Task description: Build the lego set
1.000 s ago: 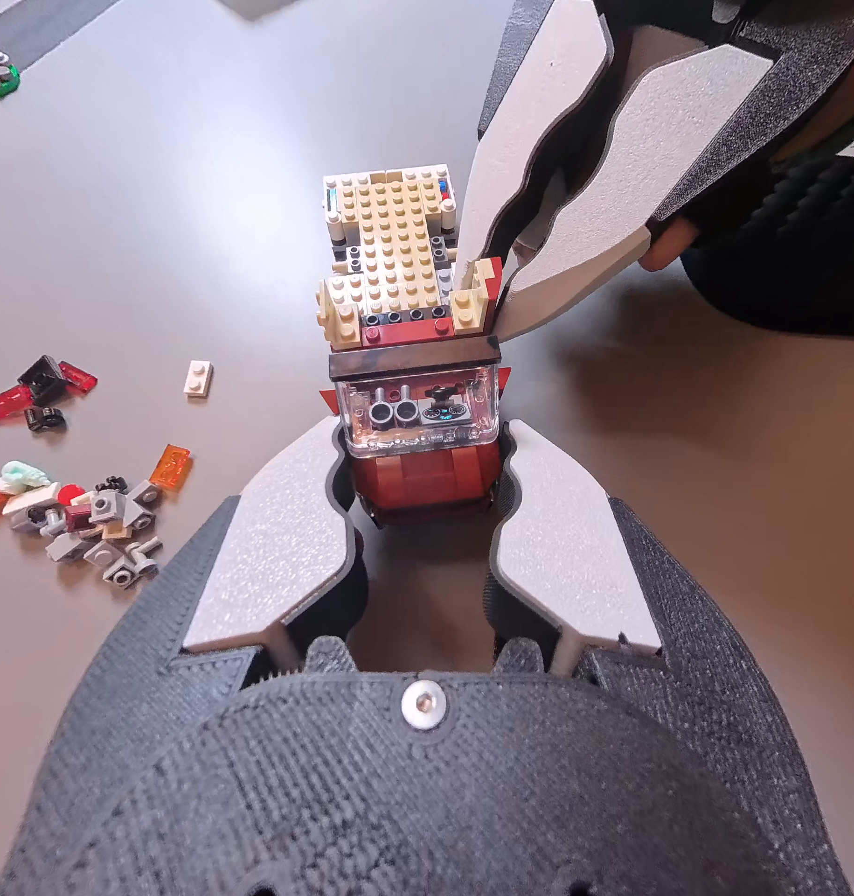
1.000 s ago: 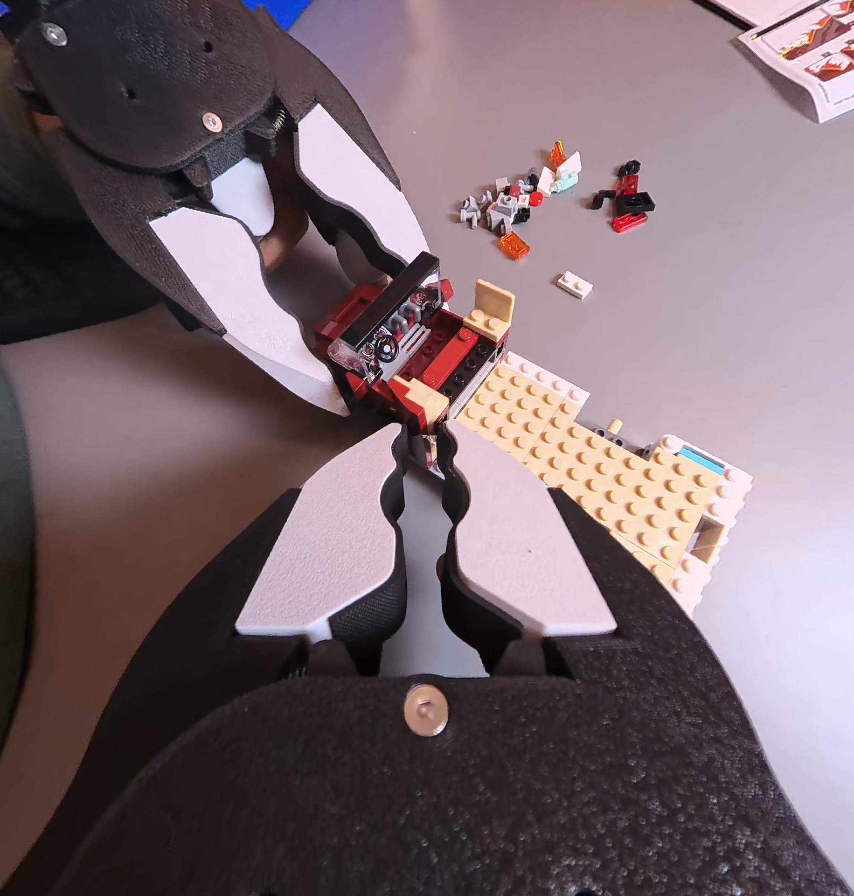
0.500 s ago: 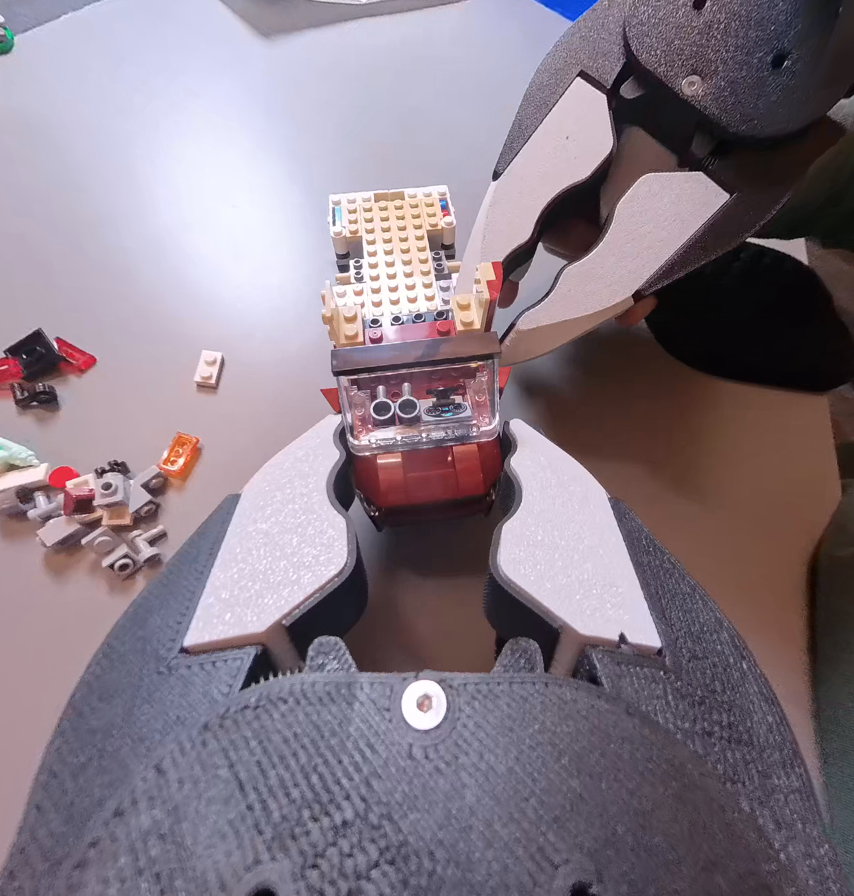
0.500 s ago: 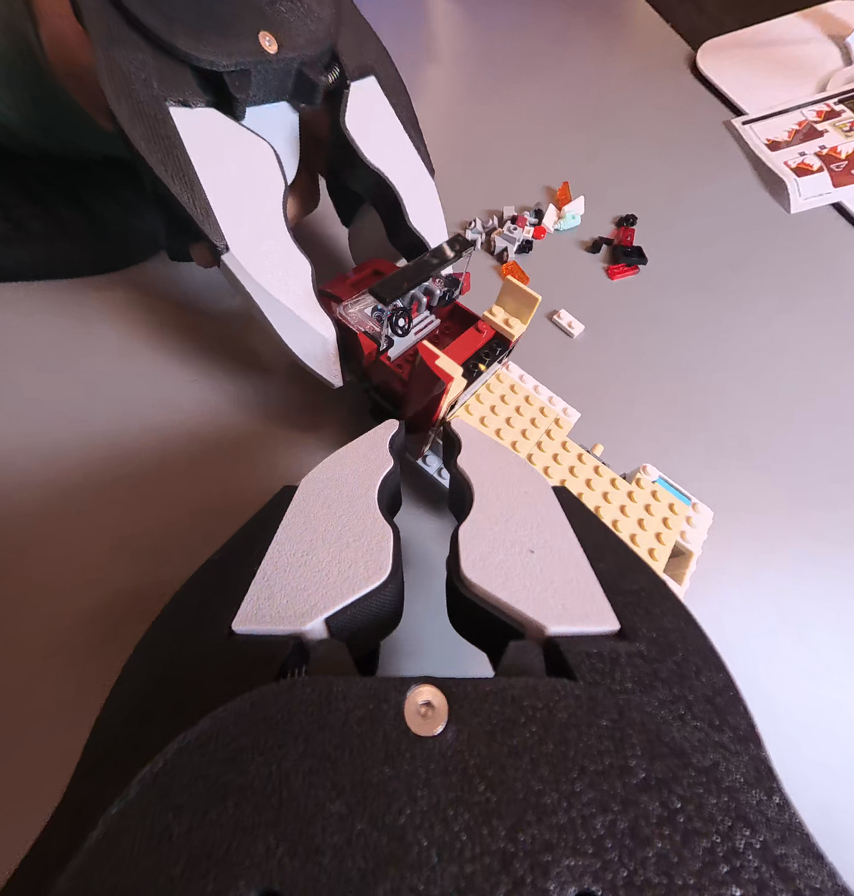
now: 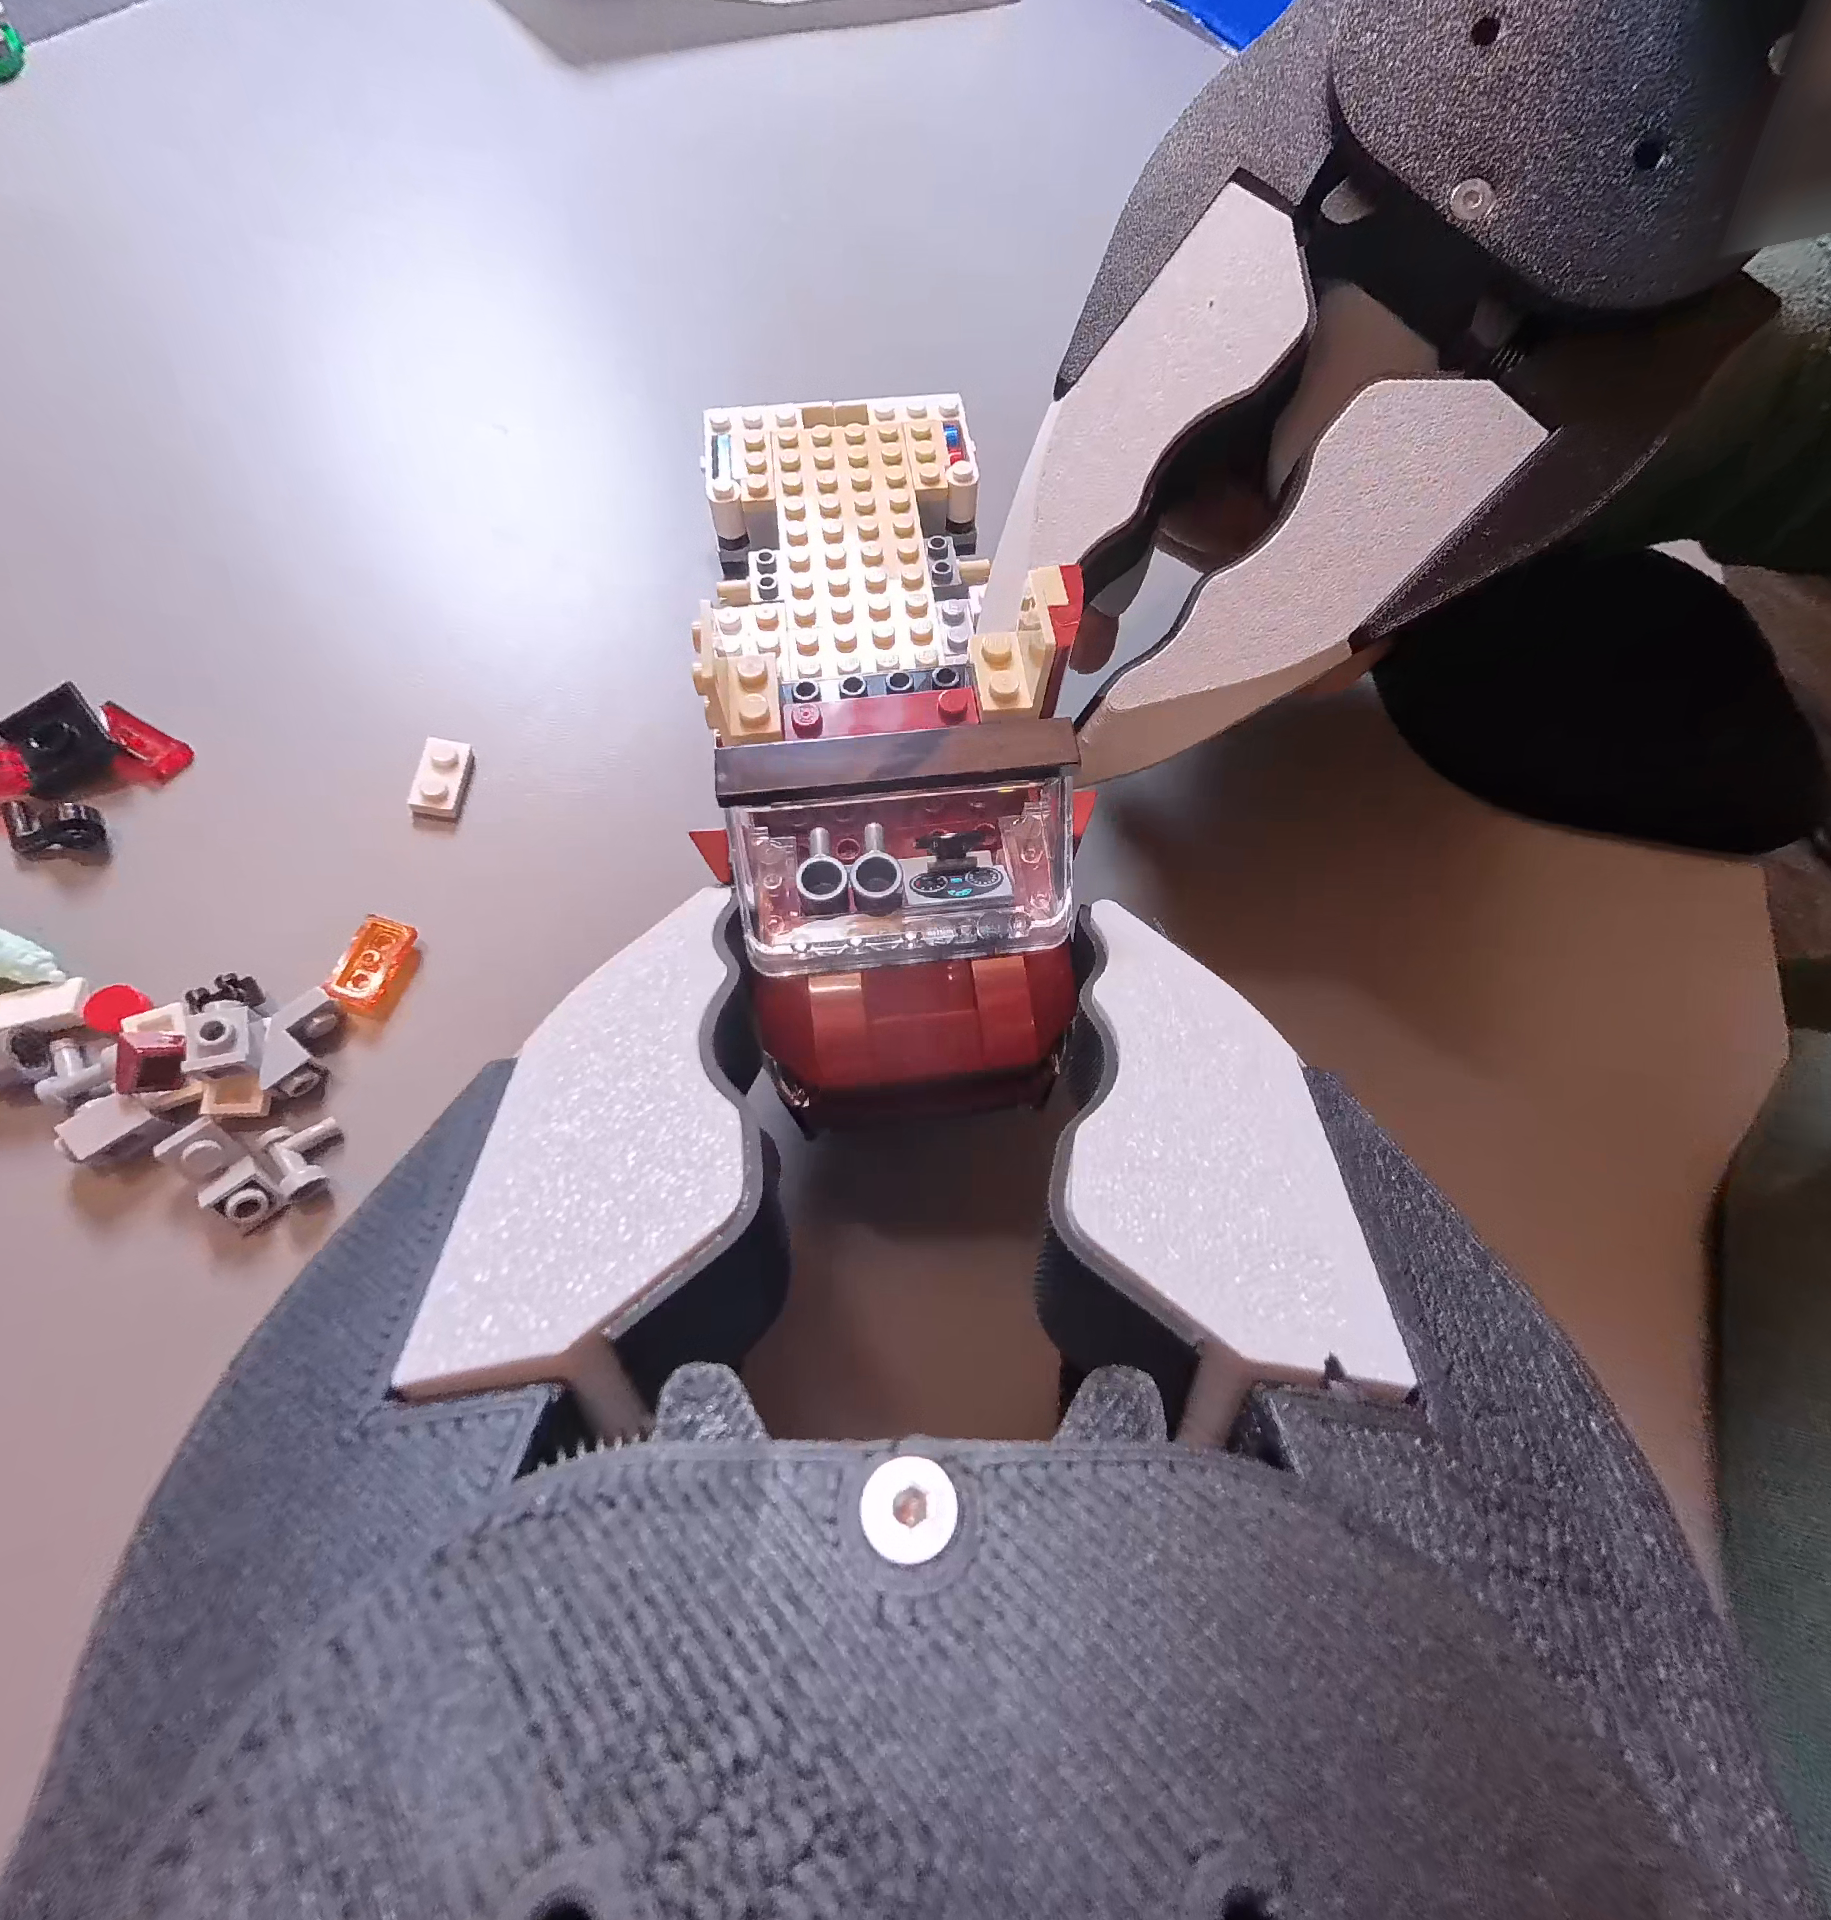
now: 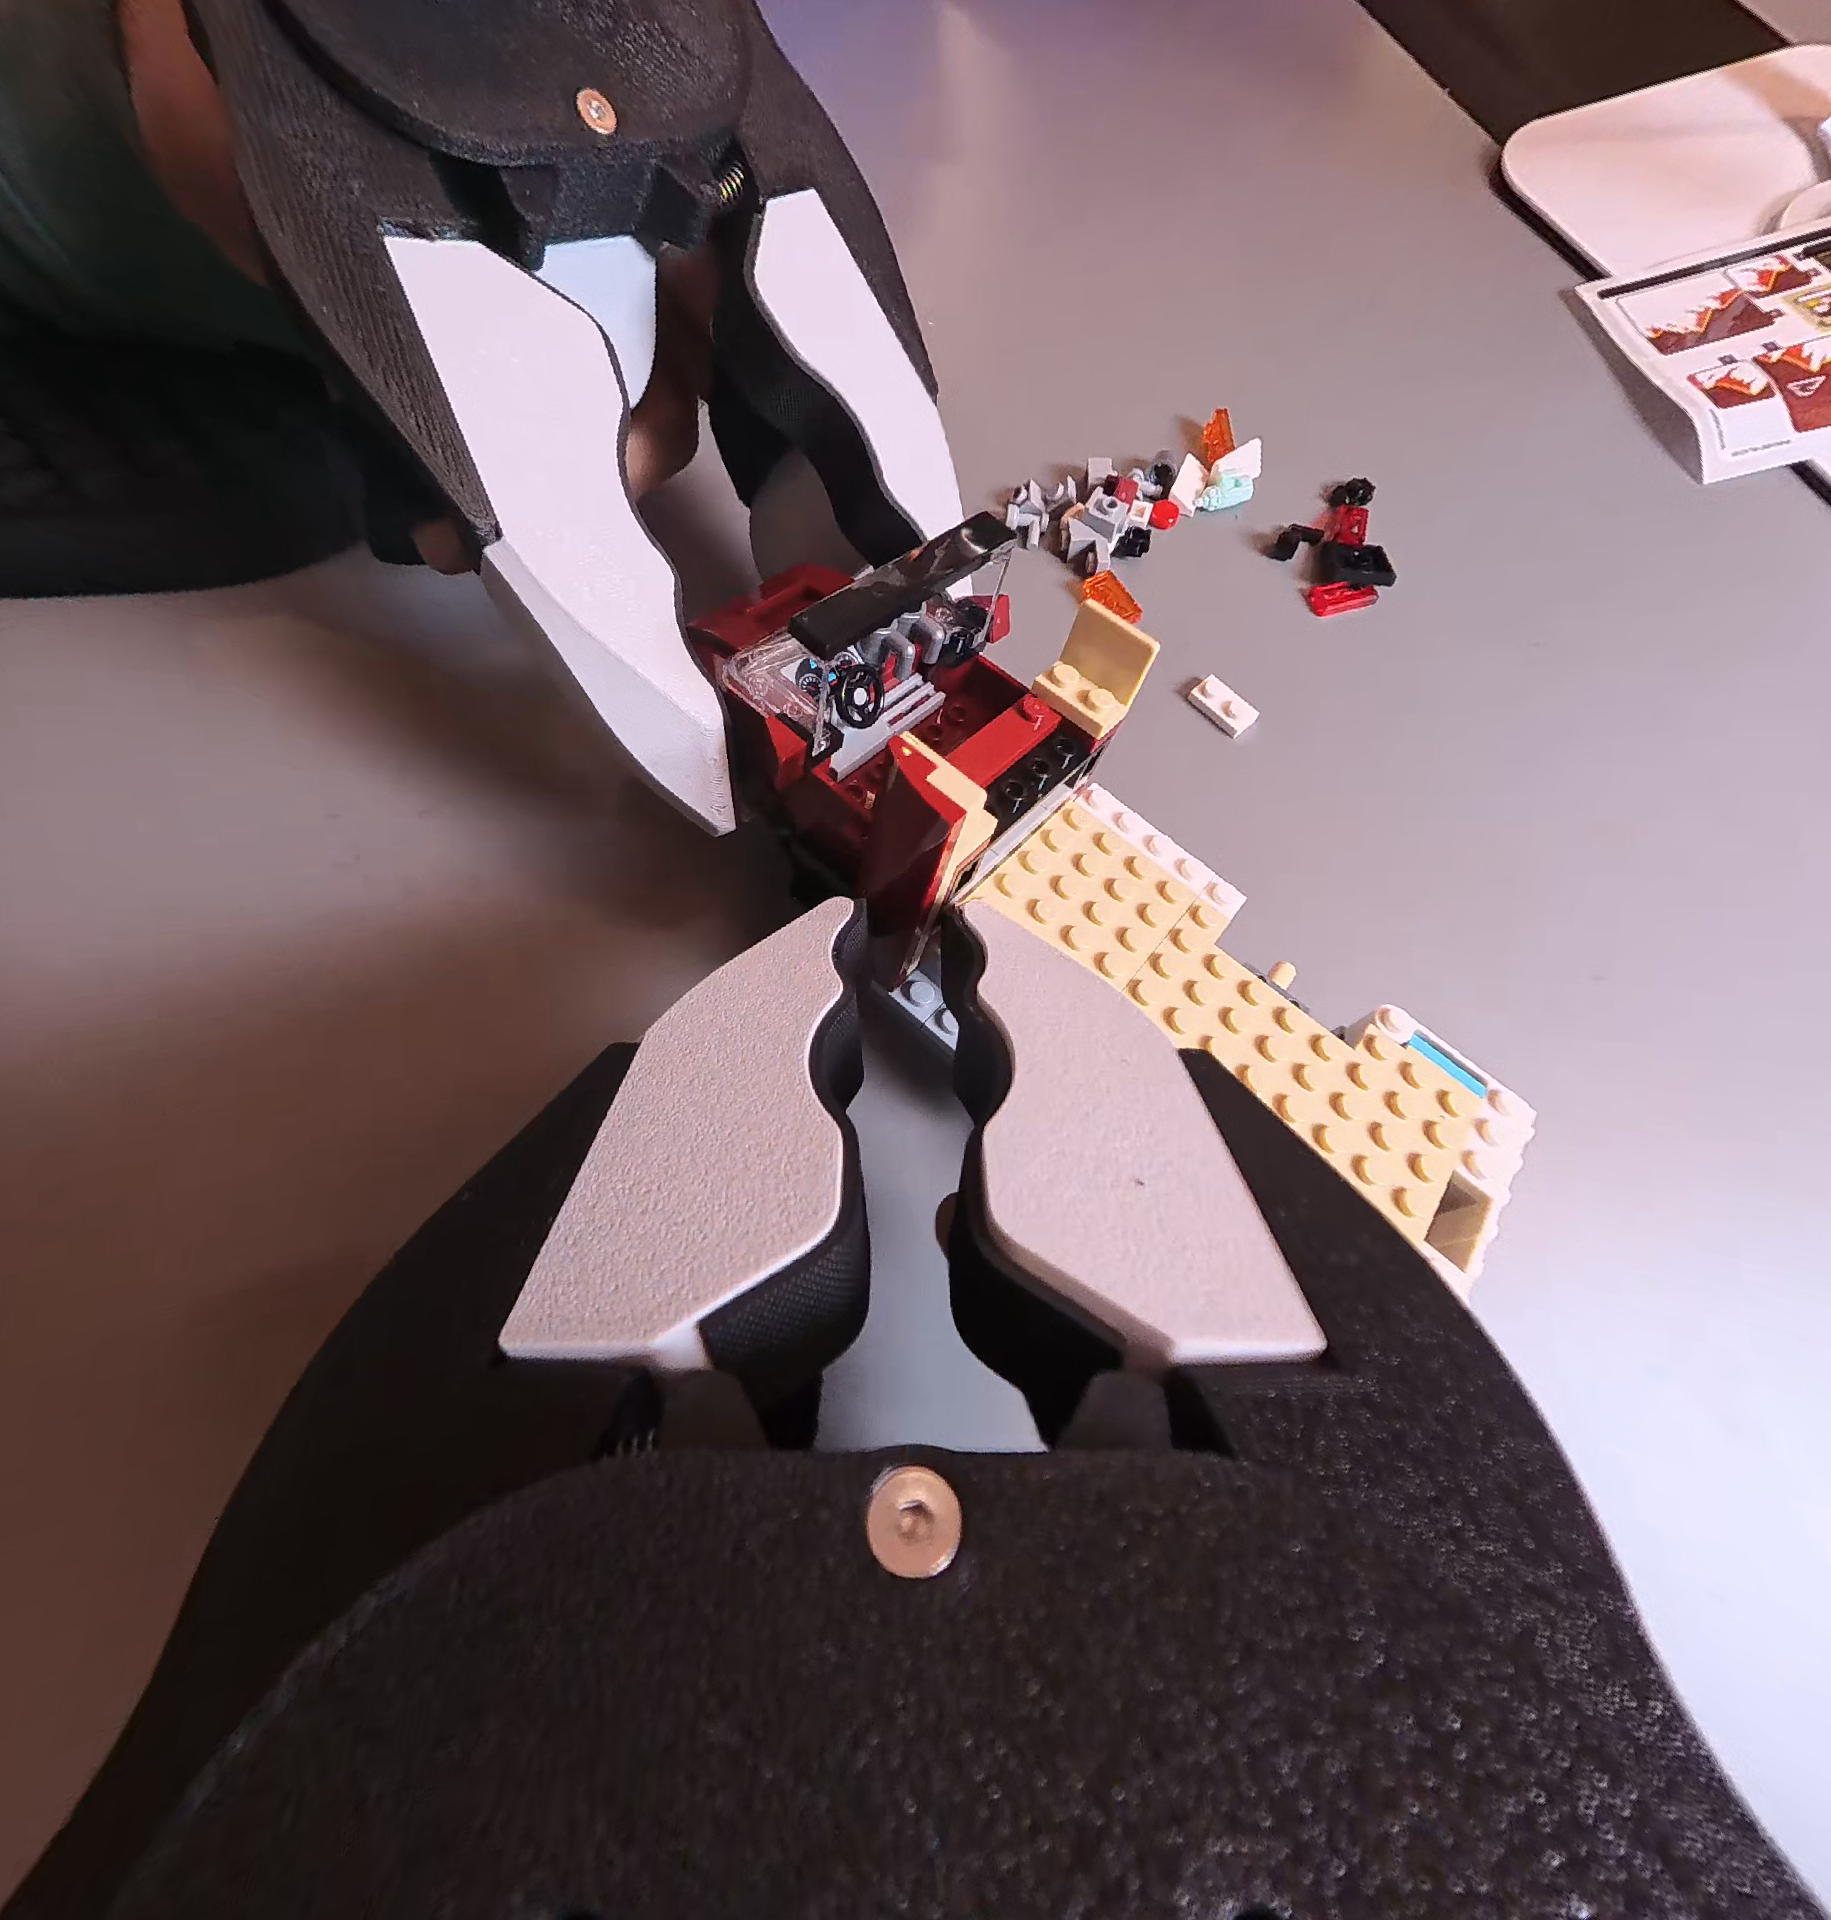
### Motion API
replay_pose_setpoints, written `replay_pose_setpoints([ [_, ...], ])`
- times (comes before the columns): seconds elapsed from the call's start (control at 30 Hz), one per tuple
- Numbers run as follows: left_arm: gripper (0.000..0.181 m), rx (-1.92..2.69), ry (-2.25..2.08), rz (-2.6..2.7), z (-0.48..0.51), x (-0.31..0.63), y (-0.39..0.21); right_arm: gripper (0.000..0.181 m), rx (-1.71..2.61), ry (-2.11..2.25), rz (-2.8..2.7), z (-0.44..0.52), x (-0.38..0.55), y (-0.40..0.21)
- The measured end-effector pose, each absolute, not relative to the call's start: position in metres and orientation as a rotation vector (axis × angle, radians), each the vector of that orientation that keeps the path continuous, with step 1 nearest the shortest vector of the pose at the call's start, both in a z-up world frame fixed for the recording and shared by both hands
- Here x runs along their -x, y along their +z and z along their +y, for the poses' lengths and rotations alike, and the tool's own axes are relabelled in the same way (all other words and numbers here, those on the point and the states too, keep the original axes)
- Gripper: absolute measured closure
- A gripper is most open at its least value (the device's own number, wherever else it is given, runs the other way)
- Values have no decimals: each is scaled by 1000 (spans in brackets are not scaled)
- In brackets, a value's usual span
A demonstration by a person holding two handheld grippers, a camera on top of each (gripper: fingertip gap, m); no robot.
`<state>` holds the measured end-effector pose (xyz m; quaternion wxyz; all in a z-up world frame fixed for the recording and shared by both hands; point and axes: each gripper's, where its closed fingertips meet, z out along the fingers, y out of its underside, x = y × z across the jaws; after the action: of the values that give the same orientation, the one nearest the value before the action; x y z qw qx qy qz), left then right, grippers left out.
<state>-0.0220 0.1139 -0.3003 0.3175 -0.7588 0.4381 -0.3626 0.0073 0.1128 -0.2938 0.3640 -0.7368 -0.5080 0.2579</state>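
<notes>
A lego vehicle (image 5: 906, 1029) with a dark red front, a clear windscreen (image 5: 906, 878) and a tan studded bed (image 5: 849, 540) rests on the grey table. My left gripper (image 5: 906, 966) is shut on its dark red front, one finger on each side. My right gripper (image 6: 909, 935) is shut on a dark red and tan side panel (image 6: 916, 862) at the vehicle's right side. The right gripper (image 5: 1072, 665) also shows in the left wrist view, coming in from the upper right. The left gripper (image 6: 786, 675) shows at the top of the right wrist view.
Loose pieces lie left of the vehicle: a grey pile (image 5: 184, 1081), an orange tile (image 5: 371, 961), a white two-stud plate (image 5: 441, 779), red and black parts (image 5: 59, 743). A printed sheet (image 6: 1763, 364) and a white stand base (image 6: 1669, 135) lie at the far right. The grippers are tip to tip, or close to it.
My right gripper has swung round and risen while holding the side panel, which now stands more upright. My left gripper keeps its hold on the front.
</notes>
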Motion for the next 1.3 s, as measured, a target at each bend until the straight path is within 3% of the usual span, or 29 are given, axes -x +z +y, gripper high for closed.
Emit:
replay_pose_setpoints([
  [0.13,122,1947,-1048,1149,115,29,-294,167,1849,639,-1278,112,-1,-289],
  [0.23,122,1899,-1099,1130,121,36,-283,153,1794,618,-1276,108,-8,-278],
  [0.57,123,1778,-1431,1178,109,51,-267,153,1627,1063,-937,103,-70,-218],
  [1.3,123,1703,-1044,1610,92,60,-309,153,1810,967,-1151,83,-54,-282],
])
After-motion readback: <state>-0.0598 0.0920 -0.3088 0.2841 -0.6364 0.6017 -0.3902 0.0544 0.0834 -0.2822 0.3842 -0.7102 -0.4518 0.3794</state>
